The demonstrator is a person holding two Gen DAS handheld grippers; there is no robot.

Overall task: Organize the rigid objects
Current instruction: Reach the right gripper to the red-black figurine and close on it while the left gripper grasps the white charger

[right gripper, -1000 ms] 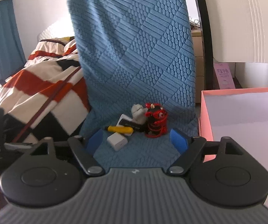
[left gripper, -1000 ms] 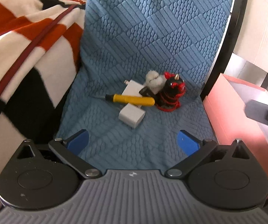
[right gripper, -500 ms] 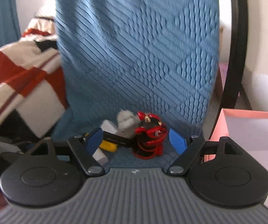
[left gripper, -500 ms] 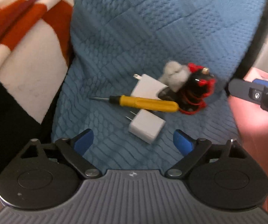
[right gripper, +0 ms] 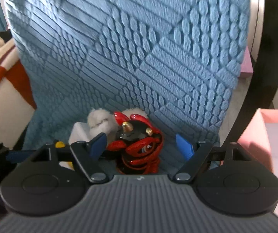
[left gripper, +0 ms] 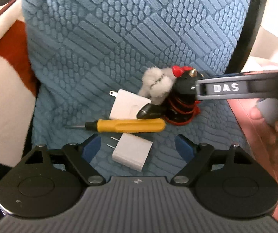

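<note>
A small pile lies on the blue quilted seat [left gripper: 119, 44]: a yellow screwdriver [left gripper: 127, 125], two white plug chargers [left gripper: 132, 152] [left gripper: 127, 104], a white fluffy toy [left gripper: 156, 85] and a black-and-red horned figurine [left gripper: 179, 99]. My left gripper [left gripper: 138, 147] hangs low over the nearer charger, which lies between its closing jaws, untouched. My right gripper [right gripper: 141, 147] is open around the figurine [right gripper: 139, 147], its pads apart from it. In the left wrist view one of its fingers [left gripper: 226, 88] reaches in over the figurine from the right.
A pink box [right gripper: 265, 136] stands open just right of the seat, beside the black chair frame [right gripper: 265, 68]. A red, white and black striped blanket [left gripper: 1, 62] lies along the seat's left side. A person's hand [left gripper: 265, 124] holds the right gripper.
Both grippers have come down and closer to the pile. The left jaws have narrowed and now straddle the near charger. The right gripper has moved in around the figurine.
</note>
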